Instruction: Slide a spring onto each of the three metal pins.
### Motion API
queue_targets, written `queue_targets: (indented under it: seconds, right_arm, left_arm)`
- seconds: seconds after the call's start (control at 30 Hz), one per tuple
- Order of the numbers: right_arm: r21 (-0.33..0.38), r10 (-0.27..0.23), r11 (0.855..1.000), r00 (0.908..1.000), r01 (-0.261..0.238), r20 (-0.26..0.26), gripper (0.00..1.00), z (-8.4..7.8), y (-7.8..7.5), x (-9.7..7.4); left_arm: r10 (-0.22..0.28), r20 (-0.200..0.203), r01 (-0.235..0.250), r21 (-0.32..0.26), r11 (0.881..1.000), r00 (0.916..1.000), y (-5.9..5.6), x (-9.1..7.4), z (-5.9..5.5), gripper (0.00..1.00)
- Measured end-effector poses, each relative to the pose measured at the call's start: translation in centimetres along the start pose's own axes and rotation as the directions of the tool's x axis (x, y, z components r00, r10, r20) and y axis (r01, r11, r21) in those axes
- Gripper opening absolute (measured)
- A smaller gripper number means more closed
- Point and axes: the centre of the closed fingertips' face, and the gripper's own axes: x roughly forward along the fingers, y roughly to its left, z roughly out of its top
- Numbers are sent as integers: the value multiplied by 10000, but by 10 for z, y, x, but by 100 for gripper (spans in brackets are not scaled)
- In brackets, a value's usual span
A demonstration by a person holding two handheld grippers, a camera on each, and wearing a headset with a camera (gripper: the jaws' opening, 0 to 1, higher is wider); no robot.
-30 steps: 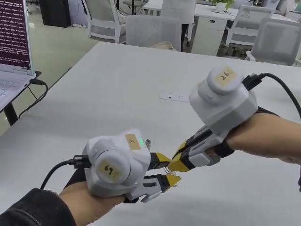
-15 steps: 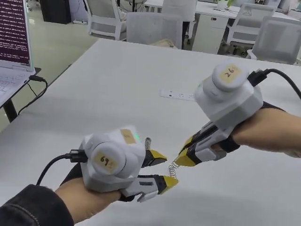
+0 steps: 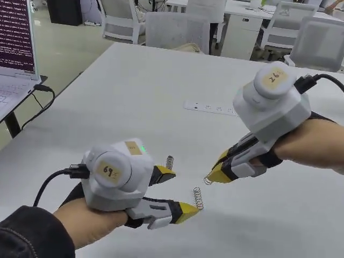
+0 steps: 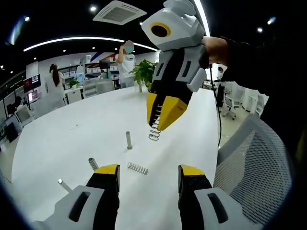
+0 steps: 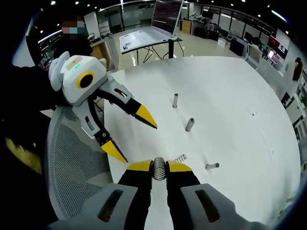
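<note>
Pinching a spring [image 5: 159,168] by one end, the right tongs [image 3: 212,178] are closed on it and hang above the bench [image 3: 134,97]. The coil's free end sticks out past the yellow tips and appears clear of the surface. The left tongs [image 3: 183,192] are wide apart with nothing between them, held low over the bench, tips pointing toward the right tongs. A loose spring [image 3: 198,198] lies flat on the bench just beyond the lower left tip, between the two tongs. A coiled pin [image 3: 170,162], with a spring around it, stands just past the upper left tip. In the left gripper view a bare pin [image 4: 128,140] stands upright farther out, near the hanging spring and a little to one side of it. A third pin [image 4: 64,184] shows low at that view's left; I cannot tell whether it carries a spring. A power strip [image 3: 209,108] lies farther back, well apart. A laptop [image 3: 16,37] sits off the bench to the left.
</note>
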Motion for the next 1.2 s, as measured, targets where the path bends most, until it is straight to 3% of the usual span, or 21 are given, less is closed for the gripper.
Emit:
queue_targets:
  seconds: [0.3,0.53,0.8,1.2]
  right_arm:
    - [85,-102,9999,9999,102,21,9,-1,-7,-3]
    - [172,-198,9997,9998,198,-11,9,-6,-15,-6]
    - [385,-369,9986,9993,365,87,9,-8,-25,-13]
    - [597,-716,9956,9974,715,-18,9,-15,-43,-27]
  left_arm:
    - [174,-29,-175,-203,9996,9998,14,-14,-6,52]
    - [253,186,-248,-259,9994,9995,28,-34,-9,55]
    - [257,438,-240,-402,9989,9987,30,-55,-21,56]
    - [360,508,-336,-472,9983,9981,30,-65,-21,54]
